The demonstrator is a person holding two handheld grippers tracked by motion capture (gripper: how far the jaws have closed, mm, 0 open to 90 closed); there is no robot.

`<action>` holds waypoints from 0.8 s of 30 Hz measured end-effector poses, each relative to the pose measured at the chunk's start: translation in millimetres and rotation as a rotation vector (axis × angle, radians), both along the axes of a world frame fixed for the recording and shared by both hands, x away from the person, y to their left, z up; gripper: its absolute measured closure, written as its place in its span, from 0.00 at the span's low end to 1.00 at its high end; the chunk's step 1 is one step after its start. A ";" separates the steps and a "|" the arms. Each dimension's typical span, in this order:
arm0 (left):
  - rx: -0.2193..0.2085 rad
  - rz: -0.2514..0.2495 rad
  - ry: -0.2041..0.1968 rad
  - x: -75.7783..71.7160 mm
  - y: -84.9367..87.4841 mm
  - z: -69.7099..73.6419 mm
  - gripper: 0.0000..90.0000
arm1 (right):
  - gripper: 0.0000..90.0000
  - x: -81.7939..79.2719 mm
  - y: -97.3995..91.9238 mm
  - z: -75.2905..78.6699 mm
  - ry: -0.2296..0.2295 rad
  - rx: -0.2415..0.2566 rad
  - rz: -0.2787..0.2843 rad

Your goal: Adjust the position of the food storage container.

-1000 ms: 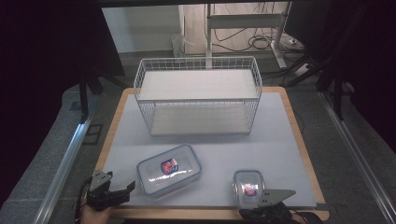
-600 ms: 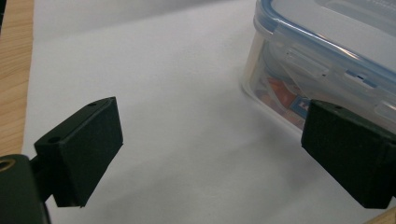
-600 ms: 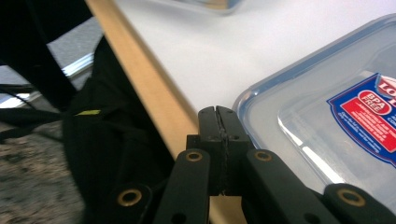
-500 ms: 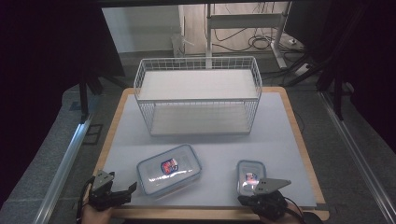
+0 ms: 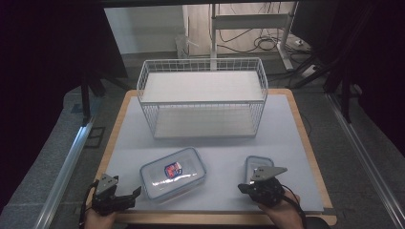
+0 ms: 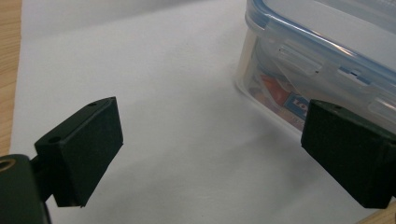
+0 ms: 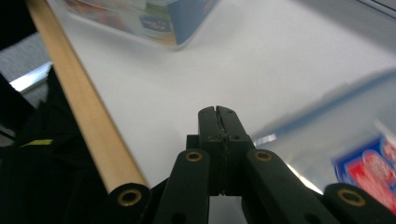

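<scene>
Two lidded boxes lie on the mat [image 5: 286, 129], the large box [image 5: 173, 174] at 3 o'clock of the wide-open left gripper [image 5: 136, 192], the small box [image 5: 258, 165] at 12 o'clock of the empty, closed right gripper [image 5: 242, 188], one wire basket [image 5: 202, 98] beyond.

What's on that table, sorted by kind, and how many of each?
Lidded plastic boxes: 2, a large one and a small one
Wire baskets: 1
Handheld grippers: 2, left with jaws open, right with jaws shut
Total: 5
</scene>
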State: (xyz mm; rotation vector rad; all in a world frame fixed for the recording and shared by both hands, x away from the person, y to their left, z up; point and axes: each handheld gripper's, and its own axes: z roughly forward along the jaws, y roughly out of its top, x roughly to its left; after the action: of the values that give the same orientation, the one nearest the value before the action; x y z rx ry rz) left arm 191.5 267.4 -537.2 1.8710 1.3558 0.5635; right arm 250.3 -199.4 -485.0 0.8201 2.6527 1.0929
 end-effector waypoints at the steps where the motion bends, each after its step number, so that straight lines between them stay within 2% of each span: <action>1: 0.000 0.000 0.000 0.0 0.0 -0.1 0.06 | 1.00 2.4 3.6 -0.7 -0.001 -0.013 -0.002; 5: -0.001 -0.003 0.003 0.3 0.2 -0.4 0.06 | 1.00 8.9 10.6 -0.1 -0.032 -0.055 -0.024; 9: 0.002 -0.005 0.005 0.5 -0.4 -0.4 0.06 | 1.00 13.3 8.1 1.8 -0.038 -0.060 -0.053; 14: 0.004 -0.007 0.007 0.6 -0.7 -0.6 0.06 | 1.00 15.2 3.5 2.1 -0.042 -0.094 -0.076; 17: 0.004 -0.008 0.007 0.7 -0.8 -0.6 0.06 | 1.00 16.7 -3.0 -0.4 -0.031 -0.117 -0.101; 24: 0.008 -0.010 0.010 1.2 -1.9 -0.8 0.07 | 1.00 19.9 -26.9 -1.0 -0.032 -0.121 -0.177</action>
State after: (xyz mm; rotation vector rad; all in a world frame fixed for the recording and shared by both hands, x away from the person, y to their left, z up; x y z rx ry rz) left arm 192.6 265.5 -538.1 1.8885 1.3519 0.5554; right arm 270.2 -226.3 -486.0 0.9821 2.5334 0.8857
